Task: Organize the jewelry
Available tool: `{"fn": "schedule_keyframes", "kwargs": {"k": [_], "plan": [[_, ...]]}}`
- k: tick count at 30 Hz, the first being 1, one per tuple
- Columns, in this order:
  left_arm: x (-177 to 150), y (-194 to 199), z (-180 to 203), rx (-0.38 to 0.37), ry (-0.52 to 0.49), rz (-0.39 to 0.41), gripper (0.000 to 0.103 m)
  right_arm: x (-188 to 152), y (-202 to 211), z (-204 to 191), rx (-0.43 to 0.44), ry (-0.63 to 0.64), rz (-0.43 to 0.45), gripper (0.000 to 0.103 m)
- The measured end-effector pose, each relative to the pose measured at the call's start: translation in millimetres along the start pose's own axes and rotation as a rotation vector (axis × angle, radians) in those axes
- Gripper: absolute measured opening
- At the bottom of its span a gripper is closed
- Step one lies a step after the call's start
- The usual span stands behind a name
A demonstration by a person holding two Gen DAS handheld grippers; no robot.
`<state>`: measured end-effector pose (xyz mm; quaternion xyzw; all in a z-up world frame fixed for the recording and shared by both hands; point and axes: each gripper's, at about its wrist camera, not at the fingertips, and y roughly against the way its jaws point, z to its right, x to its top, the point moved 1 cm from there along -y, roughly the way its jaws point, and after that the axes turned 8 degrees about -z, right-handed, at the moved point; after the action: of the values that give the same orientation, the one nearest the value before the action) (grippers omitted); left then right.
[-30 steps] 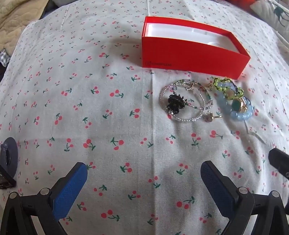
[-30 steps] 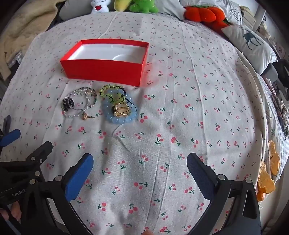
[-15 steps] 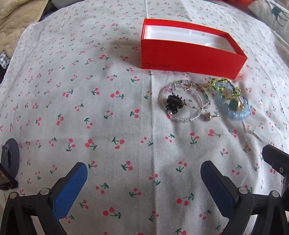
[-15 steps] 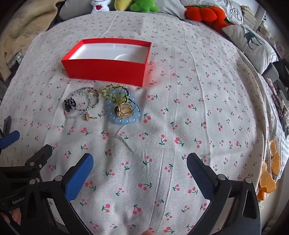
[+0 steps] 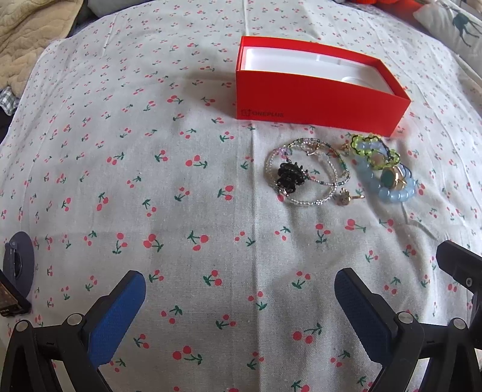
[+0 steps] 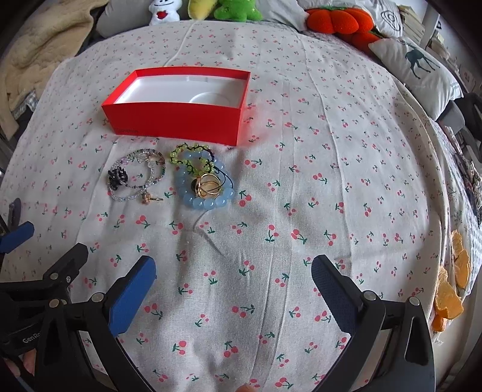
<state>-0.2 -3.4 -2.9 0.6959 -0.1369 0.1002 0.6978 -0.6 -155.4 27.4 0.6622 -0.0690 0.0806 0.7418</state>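
An open red box (image 5: 316, 99) with a white empty inside stands on the cherry-print sheet; it also shows in the right wrist view (image 6: 177, 117). In front of it lies a pile of jewelry: a clear beaded necklace (image 5: 313, 175) with a black bead cluster (image 5: 289, 178), a small gold charm (image 5: 346, 196), a green bead bracelet (image 5: 373, 149) and a pale blue bead bracelet (image 6: 208, 187) with gold rings (image 6: 208, 187) on it. My left gripper (image 5: 241, 298) is open and empty, short of the pile. My right gripper (image 6: 233, 280) is open and empty, nearer than the blue bracelet.
The bed (image 6: 331, 150) is covered by the cherry sheet. Plush toys (image 6: 235, 9), an orange cushion (image 6: 334, 21) and a deer pillow (image 6: 418, 66) line the far side. A beige blanket (image 6: 36, 45) lies at the left. A dark round object (image 5: 18, 259) sits at the left edge.
Both grippers have moved slightly forward and down towards the jewelry and box; these now look a little larger and lower in the views. Jaws stay open.
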Motion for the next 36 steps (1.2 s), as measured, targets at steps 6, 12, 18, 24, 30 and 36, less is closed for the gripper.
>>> {"fn": "schedule_keyframes", "kwargs": {"k": [6,12,18,24,30,36], "plan": [[-0.1,0.0,0.0,0.0,0.0,0.001,0.103,0.2,0.1,0.1,0.0,-0.001,0.001,0.103],[0.1,0.3,0.1,0.0,0.0,0.001,0.103,0.5,1.0,0.4,0.002,-0.008,0.002,0.103],[0.6,0.7,-0.2,-0.002,0.001,0.0,0.103,0.2,0.7,0.7,0.005,-0.012,-0.001,0.103],[1.0,3.2,-1.7,0.0,0.0,0.006,0.103,0.2,0.7,1.0,0.006,-0.013,-0.001,0.103],[0.7,4.5,-3.2,0.001,0.001,0.01,0.103,0.1,0.9,2.5,0.006,-0.019,0.0,0.103],[0.5,4.7,-3.9,0.001,0.001,0.01,0.103,0.5,0.5,3.2,0.008,-0.02,-0.002,0.103]]}}
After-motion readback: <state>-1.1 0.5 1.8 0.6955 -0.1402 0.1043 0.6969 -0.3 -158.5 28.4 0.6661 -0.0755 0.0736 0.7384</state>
